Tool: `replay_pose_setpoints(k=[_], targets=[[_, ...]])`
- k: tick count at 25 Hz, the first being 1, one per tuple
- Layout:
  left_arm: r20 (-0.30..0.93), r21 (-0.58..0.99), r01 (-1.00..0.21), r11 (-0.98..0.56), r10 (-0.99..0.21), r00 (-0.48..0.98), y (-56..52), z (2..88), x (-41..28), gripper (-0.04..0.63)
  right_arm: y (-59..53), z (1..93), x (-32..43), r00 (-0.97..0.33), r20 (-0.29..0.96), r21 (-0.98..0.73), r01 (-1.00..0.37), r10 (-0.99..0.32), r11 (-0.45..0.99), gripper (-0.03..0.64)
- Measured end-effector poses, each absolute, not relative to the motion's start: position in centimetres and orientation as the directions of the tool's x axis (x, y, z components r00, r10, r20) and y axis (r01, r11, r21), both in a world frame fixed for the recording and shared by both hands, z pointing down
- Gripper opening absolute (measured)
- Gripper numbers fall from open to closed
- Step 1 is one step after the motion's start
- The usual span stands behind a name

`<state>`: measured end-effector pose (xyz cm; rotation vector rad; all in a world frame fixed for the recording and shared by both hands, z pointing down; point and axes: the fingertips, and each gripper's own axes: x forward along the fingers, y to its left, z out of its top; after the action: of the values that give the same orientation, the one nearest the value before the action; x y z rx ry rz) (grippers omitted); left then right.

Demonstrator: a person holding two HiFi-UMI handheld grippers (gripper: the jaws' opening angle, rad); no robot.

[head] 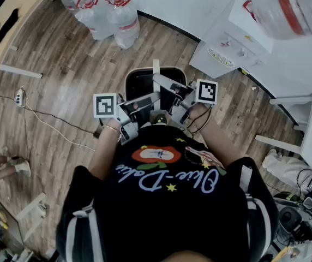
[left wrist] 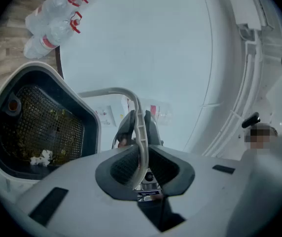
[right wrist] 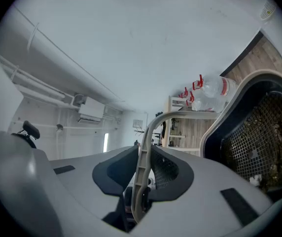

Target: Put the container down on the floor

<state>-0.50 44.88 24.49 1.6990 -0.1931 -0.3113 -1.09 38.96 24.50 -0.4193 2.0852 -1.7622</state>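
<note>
The container is a light-rimmed bin with a black mesh inside and a pale bail handle. It hangs in front of the person's body, above the wooden floor. My left gripper and right gripper meet over it from either side. In the left gripper view the jaws are shut on the handle, with the bin at the left holding bits of litter. The right gripper view shows the jaws shut on the same handle, with the bin at the right.
Several large water bottles stand by the far wall. A white water dispenser with a bottle on it is at the right. A table is far left. A power strip and cable lie on the floor. White furniture stands right.
</note>
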Motion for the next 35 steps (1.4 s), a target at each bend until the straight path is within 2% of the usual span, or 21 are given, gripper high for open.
replay_pose_setpoints(k=[35], targets=[[-0.053, 0.992, 0.013, -0.125, -0.317, 0.947, 46.3, 25.4, 4.4, 0.046, 40.3, 25.3, 3.9, -0.878, -0.099, -0.990, 0.040, -0.468, 0.135, 0.069]])
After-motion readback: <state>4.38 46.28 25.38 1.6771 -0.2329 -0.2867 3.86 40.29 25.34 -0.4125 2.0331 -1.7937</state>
